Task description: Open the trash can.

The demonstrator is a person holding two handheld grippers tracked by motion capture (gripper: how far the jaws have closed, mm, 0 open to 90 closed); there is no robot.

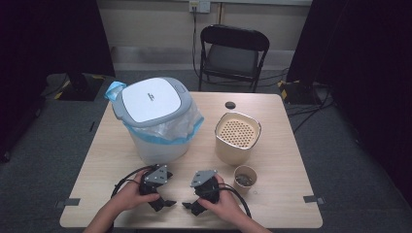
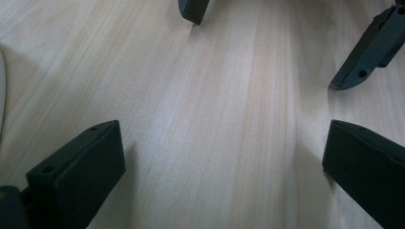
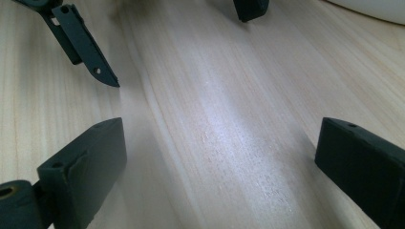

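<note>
Both tongs rest low at the near edge of the tabletop (image 1: 286,145), the left tongs (image 1: 164,203) and the right tongs (image 1: 190,207) facing each other with their tips near but apart, and each stands released with nothing between its jaws; the two gripper views show bare wood in the gap. Nothing of the work looks begun, as far as I can judge. Nearest to the right tongs is a small cup (image 1: 245,176) with dark bits inside, standing just beside a cream canister (image 1: 236,139) whose top is a perforated lid. Behind the left tongs sits a lidded bin (image 1: 155,119) lined with a blue-edged bag, its grey and white lid shut. A dark disc (image 1: 230,105) lies near the far edge. My guess is that the cup's contents are meant for the bin or the canister, which would leave everything to do: reach, grasp the cup, open a lid, tip it out.
</note>
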